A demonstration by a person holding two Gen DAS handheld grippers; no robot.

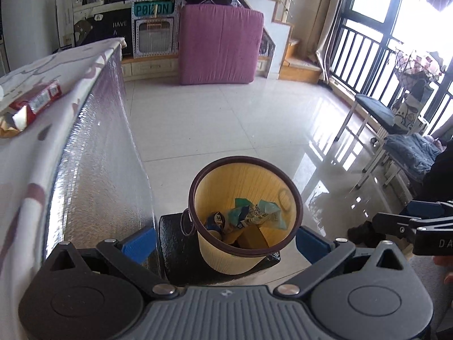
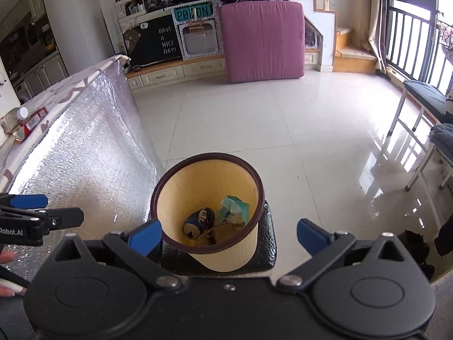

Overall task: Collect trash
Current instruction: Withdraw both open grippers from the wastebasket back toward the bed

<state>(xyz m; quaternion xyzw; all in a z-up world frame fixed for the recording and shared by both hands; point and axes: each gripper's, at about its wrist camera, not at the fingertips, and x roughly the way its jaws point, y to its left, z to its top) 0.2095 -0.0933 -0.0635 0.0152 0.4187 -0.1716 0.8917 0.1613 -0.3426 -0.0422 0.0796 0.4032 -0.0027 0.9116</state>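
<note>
While my right gripper (image 2: 228, 236) hangs with its blue fingers (image 2: 145, 238) spread wide and nothing between them, my left gripper (image 1: 225, 240) gapes just as empty. Straight ahead at twelve o'clock, the yellow bin (image 2: 208, 212) stands on a black stool (image 2: 267, 252), holding a can (image 2: 199, 221), a teal wrapper (image 2: 235, 206) and a small carton. At ten o'clock, a red packet (image 1: 36, 102) lies on the table (image 1: 70, 65).

1. The left wrist view looks forward and steeply down from above the yellow bin (image 1: 245, 215) – close, lower centre of frame.
2. The right wrist view faces the same way, the bin (image 2: 208, 212) again lower centre.
3. Both share the bin, the foil-draped table (image 1: 93, 147) at left, the pink mattress (image 2: 263, 39) at top – and each other's gripper at a frame edge.
</note>
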